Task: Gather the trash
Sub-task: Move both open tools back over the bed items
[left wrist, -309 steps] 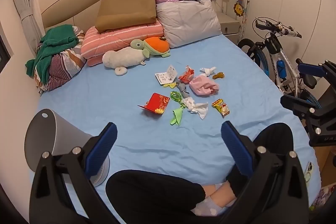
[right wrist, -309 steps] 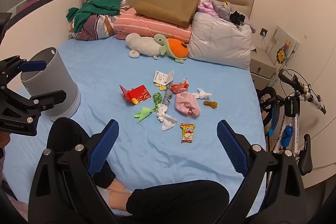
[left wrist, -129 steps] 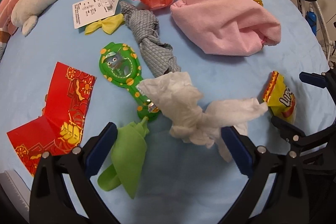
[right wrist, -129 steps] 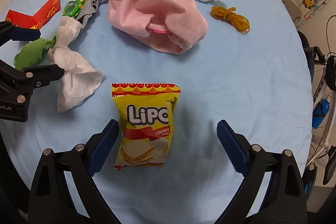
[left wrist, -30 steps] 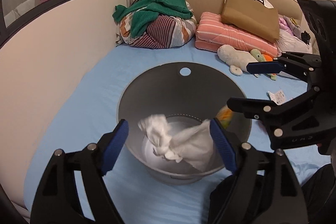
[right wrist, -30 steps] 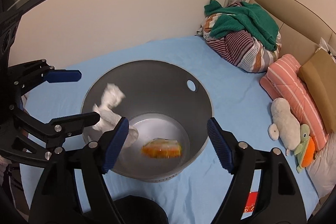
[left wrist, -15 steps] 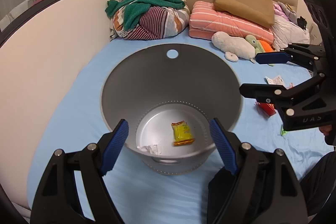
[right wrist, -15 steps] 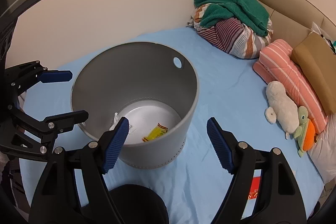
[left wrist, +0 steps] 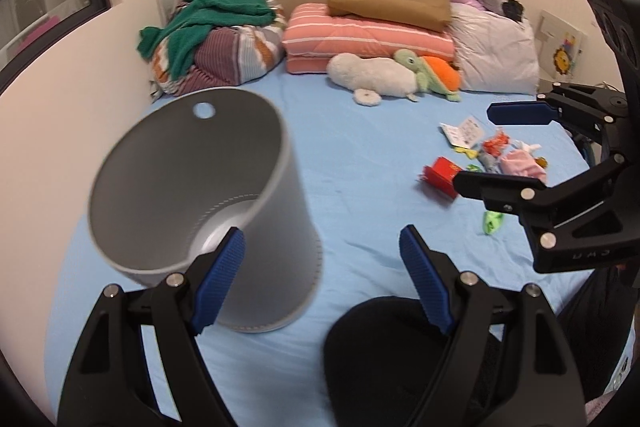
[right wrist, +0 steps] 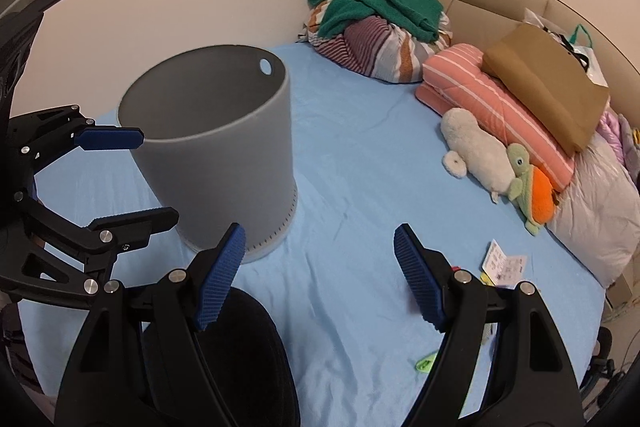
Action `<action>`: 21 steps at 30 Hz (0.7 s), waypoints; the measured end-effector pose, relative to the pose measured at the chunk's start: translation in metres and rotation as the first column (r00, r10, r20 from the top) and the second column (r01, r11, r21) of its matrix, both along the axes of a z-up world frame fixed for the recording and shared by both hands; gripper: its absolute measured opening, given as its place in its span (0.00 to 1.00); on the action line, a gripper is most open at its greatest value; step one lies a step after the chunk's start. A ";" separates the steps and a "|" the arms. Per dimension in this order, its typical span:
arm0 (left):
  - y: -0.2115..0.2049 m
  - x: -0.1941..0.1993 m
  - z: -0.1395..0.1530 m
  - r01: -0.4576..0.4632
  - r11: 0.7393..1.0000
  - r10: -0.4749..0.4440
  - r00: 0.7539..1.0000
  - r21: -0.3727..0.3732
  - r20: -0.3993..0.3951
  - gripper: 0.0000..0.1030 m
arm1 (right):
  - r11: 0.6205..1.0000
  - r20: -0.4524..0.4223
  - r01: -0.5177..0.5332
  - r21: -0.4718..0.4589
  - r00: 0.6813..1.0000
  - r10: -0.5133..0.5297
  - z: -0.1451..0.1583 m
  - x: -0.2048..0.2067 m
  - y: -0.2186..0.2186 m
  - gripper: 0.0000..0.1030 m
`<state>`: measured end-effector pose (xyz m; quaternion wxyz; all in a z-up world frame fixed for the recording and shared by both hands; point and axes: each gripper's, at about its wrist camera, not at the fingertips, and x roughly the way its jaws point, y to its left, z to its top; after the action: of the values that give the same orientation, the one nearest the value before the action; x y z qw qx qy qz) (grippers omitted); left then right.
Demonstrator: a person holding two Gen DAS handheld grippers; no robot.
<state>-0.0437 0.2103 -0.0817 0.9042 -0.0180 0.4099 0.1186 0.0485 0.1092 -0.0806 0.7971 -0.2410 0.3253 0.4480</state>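
Now both grippers, left & right, were seen spread, nothing held. Trash pile lay near the bed's right edge, well apart from the bin; one piece per gripper was advised.

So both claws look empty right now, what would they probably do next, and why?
Probably swing toward the litter pile on the blue sheet and pick another piece, perhaps the red packet. Both the left gripper and right gripper stand open with nothing between the jaws, the grey bin stands beside them, and scraps lie scattered across the bed.
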 end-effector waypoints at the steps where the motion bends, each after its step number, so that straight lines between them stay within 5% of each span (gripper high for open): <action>1: -0.007 0.003 -0.001 0.013 1.000 -0.013 1.000 -0.002 -0.002 0.77 | 1.000 0.000 0.020 -0.001 1.000 -0.020 -0.002 0.001 -0.012 0.72; 9: -0.073 0.030 -0.015 0.130 0.992 -0.130 0.992 -0.006 -0.009 0.77 | 0.975 0.012 0.223 0.004 0.975 -0.223 -0.018 0.017 -0.114 0.72; 21: -0.140 0.074 -0.063 0.229 0.973 -0.230 0.971 -0.029 -0.062 0.77 | 0.886 -0.041 0.464 0.007 0.885 -0.463 -0.063 0.051 -0.226 0.72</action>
<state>0.0303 0.0701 -0.1446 0.8977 0.0236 0.4399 0.0094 0.0991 -0.1164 -0.1439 0.8766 -0.1412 0.3850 0.2519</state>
